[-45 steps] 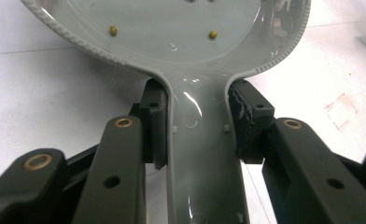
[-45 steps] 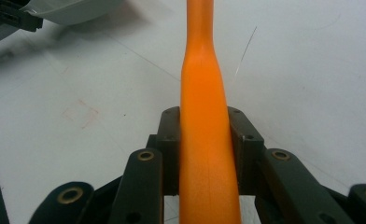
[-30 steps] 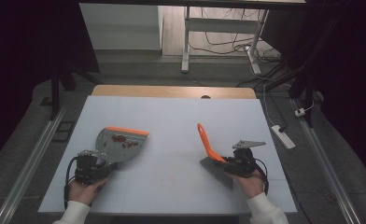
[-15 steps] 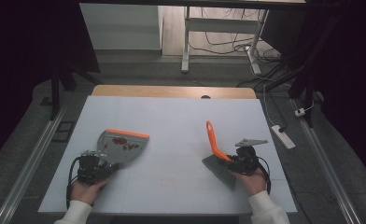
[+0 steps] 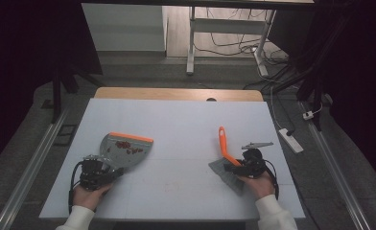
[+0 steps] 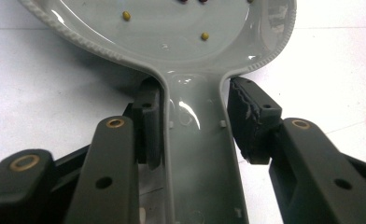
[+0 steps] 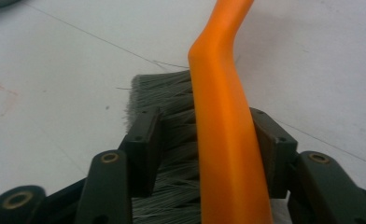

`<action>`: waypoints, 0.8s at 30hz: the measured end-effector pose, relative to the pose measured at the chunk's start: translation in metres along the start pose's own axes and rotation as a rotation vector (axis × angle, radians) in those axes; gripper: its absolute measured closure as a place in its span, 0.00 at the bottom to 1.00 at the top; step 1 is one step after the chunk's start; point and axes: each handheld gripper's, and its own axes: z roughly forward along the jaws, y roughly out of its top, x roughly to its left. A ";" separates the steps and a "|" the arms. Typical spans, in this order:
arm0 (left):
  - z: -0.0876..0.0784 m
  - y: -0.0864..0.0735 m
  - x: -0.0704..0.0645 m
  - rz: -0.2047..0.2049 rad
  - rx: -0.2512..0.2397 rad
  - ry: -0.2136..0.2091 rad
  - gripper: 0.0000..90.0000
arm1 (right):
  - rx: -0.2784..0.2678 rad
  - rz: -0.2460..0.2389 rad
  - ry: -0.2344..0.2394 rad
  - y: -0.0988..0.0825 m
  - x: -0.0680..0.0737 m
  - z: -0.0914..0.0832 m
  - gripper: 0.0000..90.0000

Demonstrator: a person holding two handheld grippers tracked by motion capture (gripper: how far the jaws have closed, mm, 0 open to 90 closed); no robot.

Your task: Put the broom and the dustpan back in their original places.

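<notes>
Pale grey tabletop [image 5: 176, 129] under dim light, dark floor and cables beyond.

Near the left front edge lies a grey plastic dustpan with an orange lip [image 5: 123, 151], flat on the surface, small red bits [image 5: 126, 148] and a few yellow grains [image 6: 126, 16] gathered in its bowl. Left gripper [image 5: 97, 170] straddling the pan's grey handle [image 6: 197, 154]; jaws just been opening, one pad close against the handle's side, the other standing off with a visible gap, so no real clamp now. Probably set down level so the sweepings stay put.

Well apart on the right, a hand brush with an orange handle and grey bristles [image 5: 227, 160], bristles spread on the table, handle angled away from the person. Right gripper [image 5: 236, 165] either side of that handle [image 7: 225, 140]; jaws likewise just been opening, spread wider than the handle, with bristles showing in the gap on one side. Looks like a release of both tools, sweeping seemingly finished, each left resting on the table.
</notes>
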 end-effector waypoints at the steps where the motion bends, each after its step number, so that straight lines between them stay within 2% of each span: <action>1: 0.000 0.000 0.000 0.000 -0.002 -0.001 0.60 | 0.004 0.001 -0.004 0.000 -0.001 0.000 0.53; 4: -0.002 0.000 0.001 0.003 -0.005 -0.002 0.55 | 0.006 0.007 -0.009 0.000 -0.002 0.001 0.51; 8: -0.008 -0.001 0.001 0.014 -0.032 0.000 0.50 | 0.009 0.010 -0.011 0.000 -0.003 0.001 0.50; 15: -0.019 0.000 -0.002 0.090 -0.043 0.046 0.46 | 0.009 0.010 -0.053 0.000 -0.004 -0.001 0.46; 18: -0.022 -0.001 -0.004 0.109 -0.036 0.054 0.45 | -0.010 -0.004 -0.076 0.000 -0.003 -0.004 0.46; 24: -0.029 0.000 -0.011 0.155 -0.040 0.079 0.45 | -0.056 -0.017 -0.088 0.002 -0.001 -0.013 0.46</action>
